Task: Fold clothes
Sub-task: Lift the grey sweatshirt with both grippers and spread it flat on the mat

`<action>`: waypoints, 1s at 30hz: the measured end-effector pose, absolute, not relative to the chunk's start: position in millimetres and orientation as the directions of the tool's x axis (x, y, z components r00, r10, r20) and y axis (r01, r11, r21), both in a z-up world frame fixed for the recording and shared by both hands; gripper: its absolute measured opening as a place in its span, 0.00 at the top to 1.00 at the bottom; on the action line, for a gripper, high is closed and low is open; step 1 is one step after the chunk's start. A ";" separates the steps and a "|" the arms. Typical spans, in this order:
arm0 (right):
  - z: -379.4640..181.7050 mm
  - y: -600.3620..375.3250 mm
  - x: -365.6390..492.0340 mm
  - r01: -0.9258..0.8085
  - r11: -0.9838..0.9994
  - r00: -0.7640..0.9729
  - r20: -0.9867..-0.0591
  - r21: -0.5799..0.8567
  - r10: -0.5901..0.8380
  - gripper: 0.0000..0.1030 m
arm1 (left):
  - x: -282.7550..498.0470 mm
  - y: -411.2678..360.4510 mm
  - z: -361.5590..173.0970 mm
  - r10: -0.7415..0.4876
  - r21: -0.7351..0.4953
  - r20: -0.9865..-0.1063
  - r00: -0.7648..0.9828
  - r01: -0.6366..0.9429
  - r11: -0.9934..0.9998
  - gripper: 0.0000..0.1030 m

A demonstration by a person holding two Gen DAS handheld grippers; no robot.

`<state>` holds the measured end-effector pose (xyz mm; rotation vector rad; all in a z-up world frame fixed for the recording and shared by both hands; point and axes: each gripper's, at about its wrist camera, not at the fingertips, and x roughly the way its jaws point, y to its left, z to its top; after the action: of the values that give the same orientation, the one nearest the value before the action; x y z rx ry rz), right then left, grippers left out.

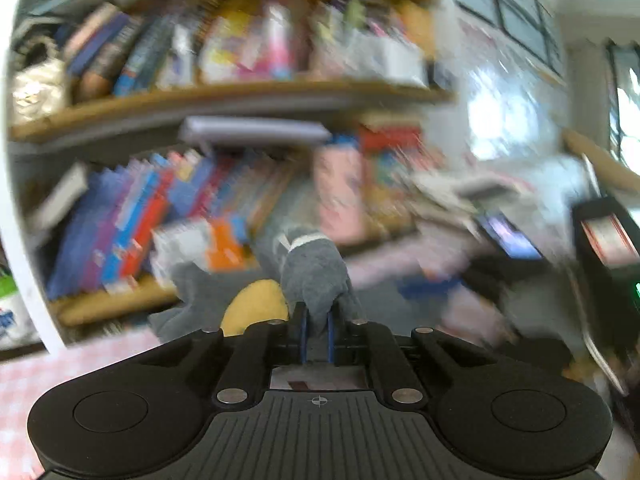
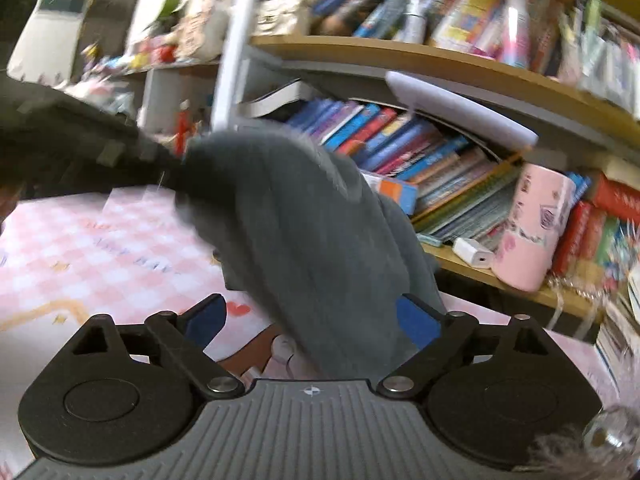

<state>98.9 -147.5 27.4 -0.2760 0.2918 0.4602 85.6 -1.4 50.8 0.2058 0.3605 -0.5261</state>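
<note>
I note my left hand-held gripper [image 1: 316, 316] pinching a bunched fold of the grey garment [image 1: 312, 276], lifted above the pink checked table [image 1: 60, 364]. My right hand-held gripper [image 2: 312, 320] stands spread; the garment drapes between its pads [image 2: 416, 320], bookshelf [image 2: 440, 64] beyond.

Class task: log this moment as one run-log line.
left gripper: shut on grey garment | right gripper: open, garment between fingers
</note>
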 end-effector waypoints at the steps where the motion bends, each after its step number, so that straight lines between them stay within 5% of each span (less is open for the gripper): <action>1: 25.0 -146.3 96.3 -0.470 0.854 0.856 -0.352 -0.225 0.378 0.10 | 79.4 -5.1 42.6 -0.440 0.113 -0.408 0.800 0.523 0.845 0.92; 4: 20.0 -146.9 89.5 -0.412 0.848 0.889 -0.353 -0.333 0.293 0.22 | 64.3 -3.2 20.1 -0.423 0.079 -0.462 0.779 0.511 0.856 0.92; 8: 27.8 -165.0 91.2 -0.350 0.894 0.903 -0.355 -0.278 0.243 0.88 | 48.0 7.8 1.6 -0.409 0.009 -0.504 0.760 0.479 0.878 0.83; 15: 28.7 -182.4 96.2 -0.274 0.929 0.922 -0.344 -0.247 0.180 0.89 | 56.1 63.0 18.3 -0.346 -0.159 -0.501 0.794 0.308 0.938 0.74; 17: 27.7 -182.1 96.7 -0.272 0.929 0.922 -0.345 -0.250 0.177 0.89 | 76.0 81.6 21.1 -0.363 -0.266 -0.501 0.785 0.259 0.929 0.65; 19: 25.9 -181.1 96.5 -0.281 0.926 0.918 -0.351 -0.252 0.183 0.89 | 98.3 94.6 18.2 -0.390 -0.368 -0.510 0.766 0.215 0.905 0.42; 21: 24.4 -179.3 94.9 -0.288 0.922 0.916 -0.354 -0.259 0.187 0.88 | 122.7 100.3 11.3 -0.423 -0.456 -0.528 0.736 0.174 0.873 0.36; 24: 24.2 -181.5 95.3 -0.292 0.924 0.913 -0.360 -0.249 0.191 0.88 | 153.7 96.2 0.7 -0.430 -0.499 -0.582 0.690 0.114 0.859 0.42; 27: 24.2 -184.2 96.7 -0.296 0.926 0.909 -0.369 -0.237 0.196 0.88 | 175.9 83.2 -2.8 -0.423 -0.467 -0.621 0.660 0.122 0.876 0.71; 30: 24.5 -184.3 97.5 -0.299 0.926 0.906 -0.374 -0.231 0.199 0.88 | 201.8 79.5 -8.7 -0.483 -0.534 -0.622 0.616 0.116 0.837 0.88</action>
<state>97.5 -184.3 24.5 -0.2897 0.3535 0.2609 201.8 79.5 -8.7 -0.4760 0.8426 -0.3601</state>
